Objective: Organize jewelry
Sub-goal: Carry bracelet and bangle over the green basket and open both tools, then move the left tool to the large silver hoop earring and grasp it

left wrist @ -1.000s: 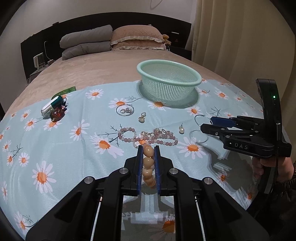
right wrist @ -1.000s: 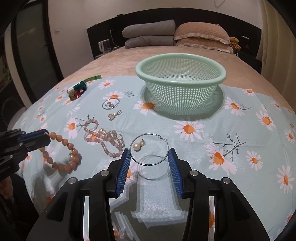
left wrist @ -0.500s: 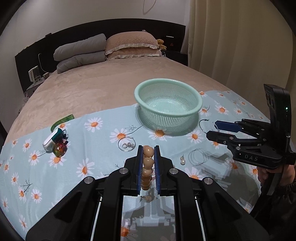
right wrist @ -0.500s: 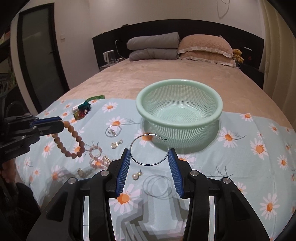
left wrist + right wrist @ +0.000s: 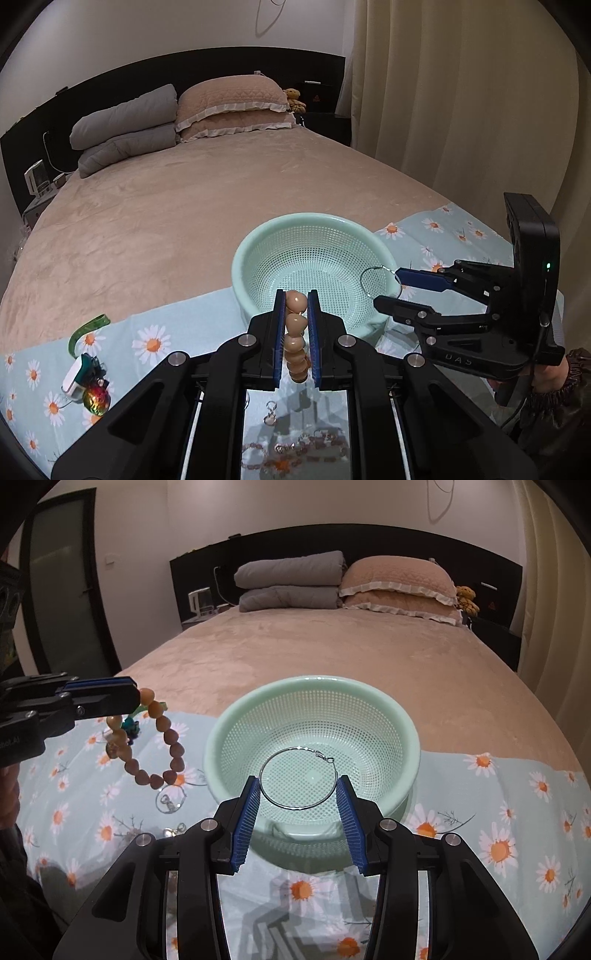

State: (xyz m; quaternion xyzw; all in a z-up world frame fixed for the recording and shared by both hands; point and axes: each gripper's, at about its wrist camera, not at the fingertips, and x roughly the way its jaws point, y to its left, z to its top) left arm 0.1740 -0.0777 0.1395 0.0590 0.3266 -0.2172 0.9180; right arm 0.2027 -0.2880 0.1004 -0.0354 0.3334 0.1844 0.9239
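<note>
A mint-green mesh basket point(image 5: 306, 218) point(image 5: 314, 681) stands on the daisy-print cloth on the bed. My left gripper point(image 5: 296, 295) is shut on a brown bead bracelet point(image 5: 295, 332). It is raised just in front of the basket's near rim. In the right wrist view the left gripper point(image 5: 135, 698) is to the left of the basket, and the bracelet point(image 5: 173, 738) dangles as a loop from it. My right gripper point(image 5: 298, 786) is shut on a large silver hoop earring point(image 5: 273, 760), pinched across its width and held above the basket's near side. In the left wrist view the right gripper point(image 5: 388, 288) holds the hoop point(image 5: 364, 277) over the basket's right rim.
On the cloth point(image 5: 498, 812) lie a small ring with charms point(image 5: 170, 799), pink bead bracelets point(image 5: 295, 454), a small earring point(image 5: 271, 413) and colourful hair clips point(image 5: 86, 380). Pillows point(image 5: 399, 579) are at the headboard. A curtain point(image 5: 461, 110) hangs at the right.
Both grippers rose off the cloth and moved forward to the basket, the left carrying the bead bracelet and the right the hoop. The pearl earring and the other jewelry stayed behind on the cloth.
</note>
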